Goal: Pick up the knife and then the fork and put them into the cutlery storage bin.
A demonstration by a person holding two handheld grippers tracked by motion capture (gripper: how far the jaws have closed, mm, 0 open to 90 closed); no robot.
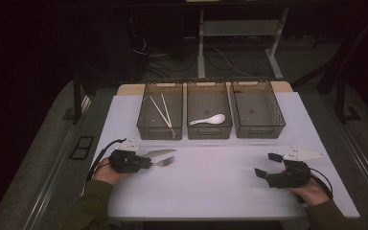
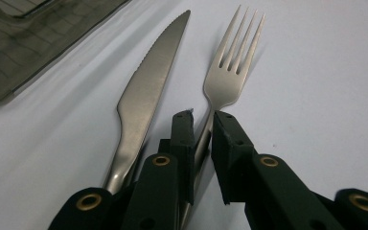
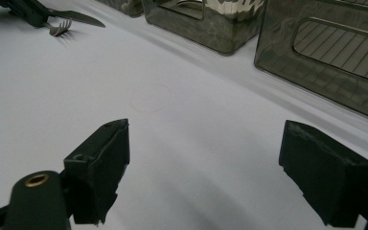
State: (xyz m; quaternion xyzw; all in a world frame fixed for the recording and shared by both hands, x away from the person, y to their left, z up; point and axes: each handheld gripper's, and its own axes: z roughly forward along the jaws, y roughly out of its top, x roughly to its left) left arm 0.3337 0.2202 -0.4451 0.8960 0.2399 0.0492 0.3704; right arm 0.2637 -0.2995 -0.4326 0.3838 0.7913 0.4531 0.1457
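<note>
left gripper (image 2: 202,117) fingers clamp fork (image 2: 230,67) handle — knife (image 2: 148,86) beside

three clear plastic bins stand side by side at the far side of the white bench (image 1: 211,187). the left bin (image 1: 146,125) holds white chopsticks (image 1: 163,110), the middle bin (image 1: 210,130) a white spoon (image 1: 208,120). before the left bin, a steel knife (image 2: 148,91) lies just left of a steel fork (image 2: 230,67).
</note>
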